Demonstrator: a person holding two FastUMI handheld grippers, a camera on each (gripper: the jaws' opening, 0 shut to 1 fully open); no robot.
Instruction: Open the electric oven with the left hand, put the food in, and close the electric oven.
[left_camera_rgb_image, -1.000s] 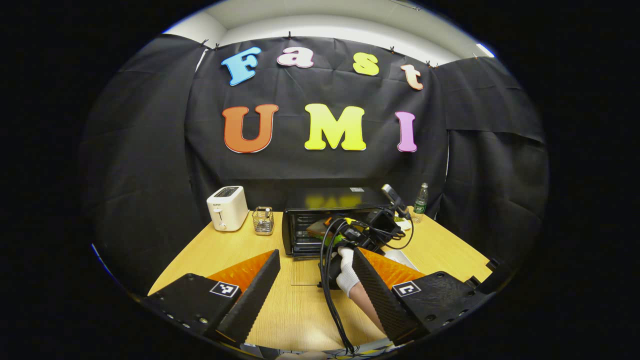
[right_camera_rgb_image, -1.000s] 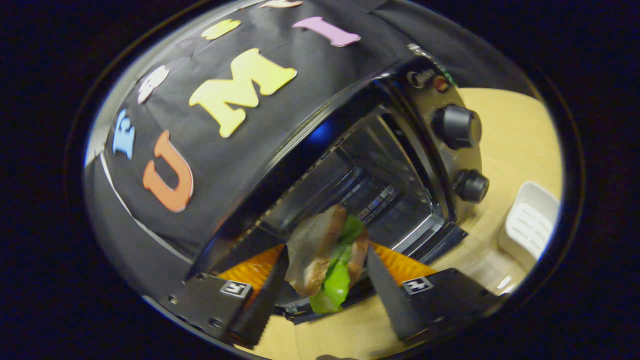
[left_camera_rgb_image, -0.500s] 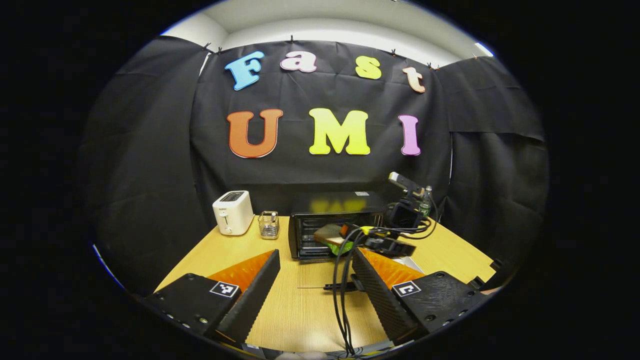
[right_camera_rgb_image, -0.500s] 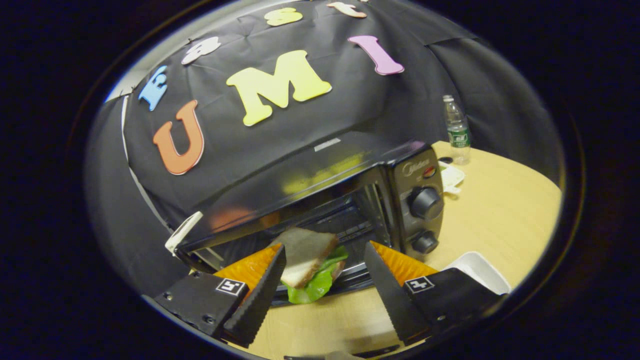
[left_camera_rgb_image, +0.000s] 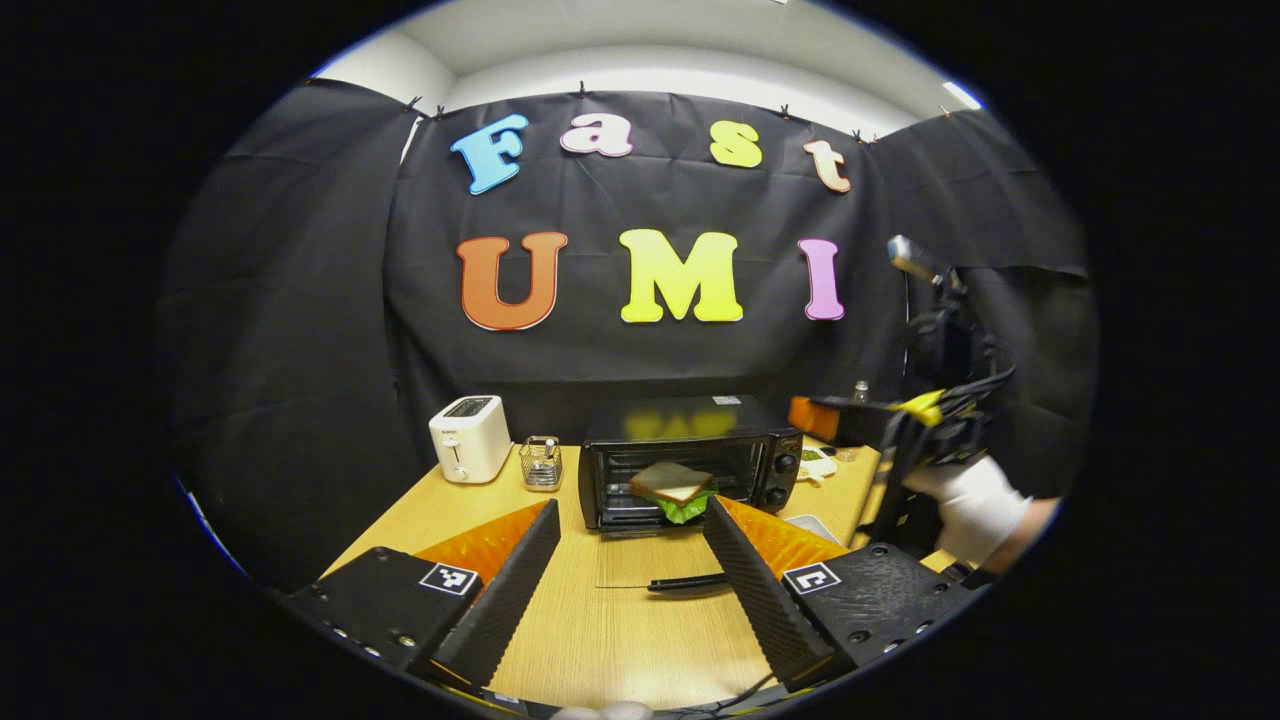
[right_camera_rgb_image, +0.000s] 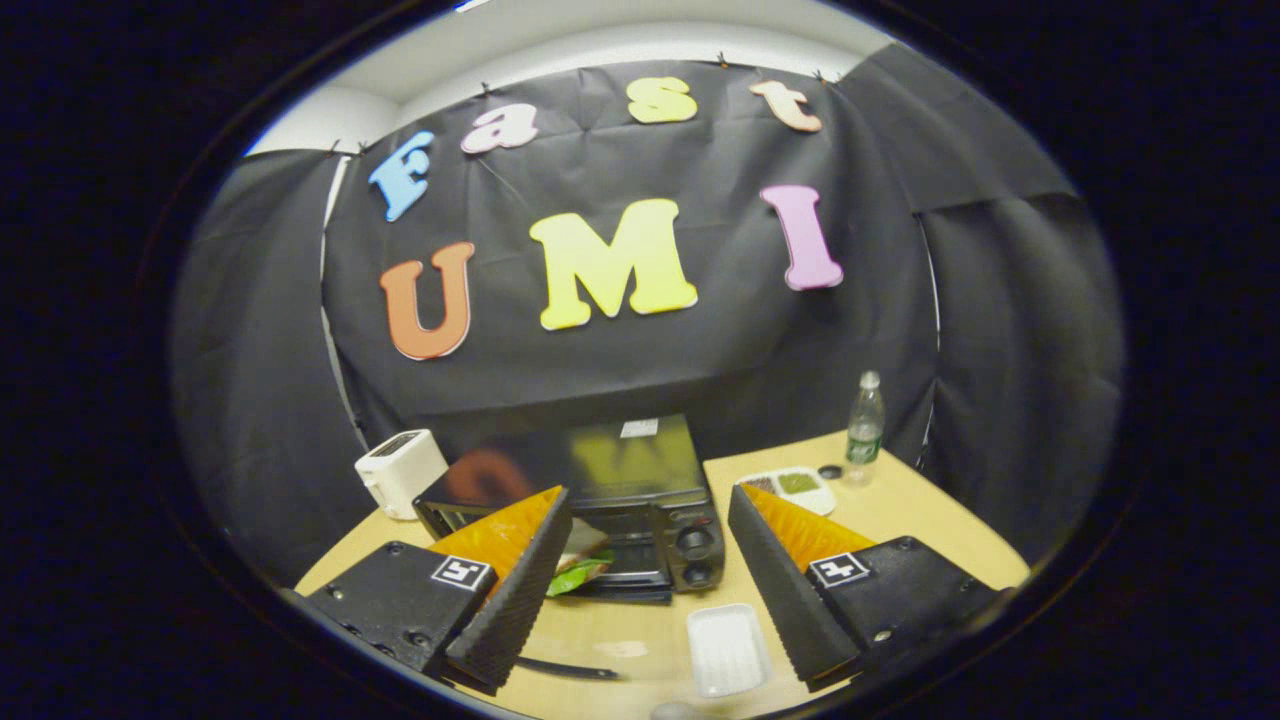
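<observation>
Now, here is where you stand.
Change: a second ago your right gripper (right_camera_rgb_image: 640, 590) held the sandwich (left_camera_rgb_image: 674, 489) at the mouth of the oven (left_camera_rgb_image: 690, 465); the sandwich now lies inside on the rack, and that gripper has drawn back and up, away from the oven.
Right gripper: jaws wide, nothing between them. In the left gripper view it hangs high on the right in a gloved hand (left_camera_rgb_image: 972, 504), well apart from the oven.
Left gripper (left_camera_rgb_image: 630, 590): jaws wide and empty, near the front of the table (left_camera_rgb_image: 600, 640), pointing at the oven.
Sandwich: at the front of the rack, its green leaf hanging over the near edge.
Door (left_camera_rgb_image: 640, 560): down flat on the table, handle nearest you.
Meaning: I judge that the food is in, so only the closing is left; the leaf may catch as the door comes up.
Hard to see: in the right gripper view its left finger covers most of the oven mouth, so only the leaf (right_camera_rgb_image: 575, 575) peeks out. The glass door is see-through and barely readable against the wood. How deep the sandwich sits is unclear.
</observation>
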